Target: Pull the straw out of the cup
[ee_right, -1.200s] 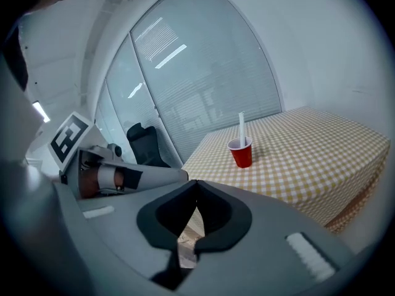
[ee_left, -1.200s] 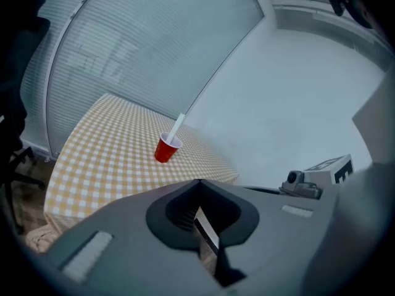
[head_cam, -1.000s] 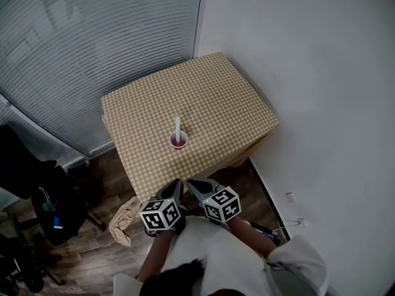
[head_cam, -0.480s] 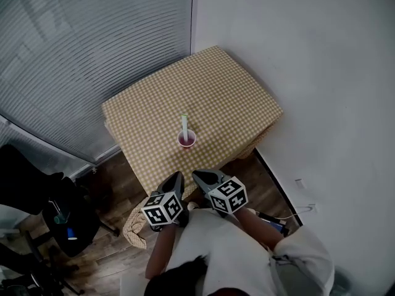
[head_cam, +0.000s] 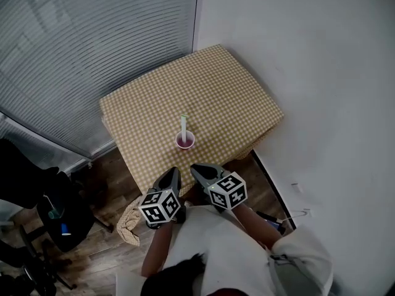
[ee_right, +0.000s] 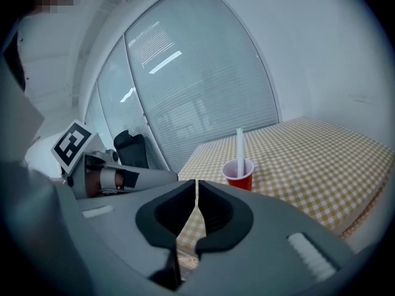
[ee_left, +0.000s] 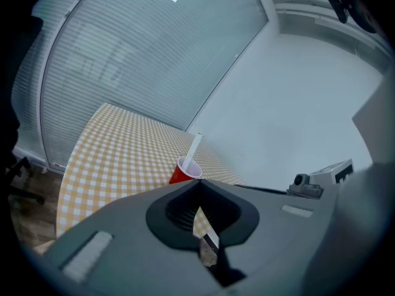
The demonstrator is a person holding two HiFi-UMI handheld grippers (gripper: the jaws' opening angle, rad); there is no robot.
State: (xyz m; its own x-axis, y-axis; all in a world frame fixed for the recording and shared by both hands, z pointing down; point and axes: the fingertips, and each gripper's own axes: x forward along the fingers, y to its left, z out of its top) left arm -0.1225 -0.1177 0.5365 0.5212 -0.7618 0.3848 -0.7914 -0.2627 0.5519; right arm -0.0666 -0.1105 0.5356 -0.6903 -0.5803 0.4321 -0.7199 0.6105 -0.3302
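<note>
A small red cup stands upright near the front of the yellow checked table, with a white straw sticking up out of it. Both grippers hang side by side short of the table's near edge, apart from the cup. My left gripper is shut and empty; in its own view the cup and straw lie just beyond the tips. My right gripper has its jaws opening, a thin slit showing, nothing between them; ahead are the cup and straw.
Window blinds run behind the table and a white wall stands to its right. A black chair is on the wooden floor at the left. A crumpled cloth lies by the table's near corner.
Both grippers have edged a little toward the table's near edge. The cup and straw stand as before.
</note>
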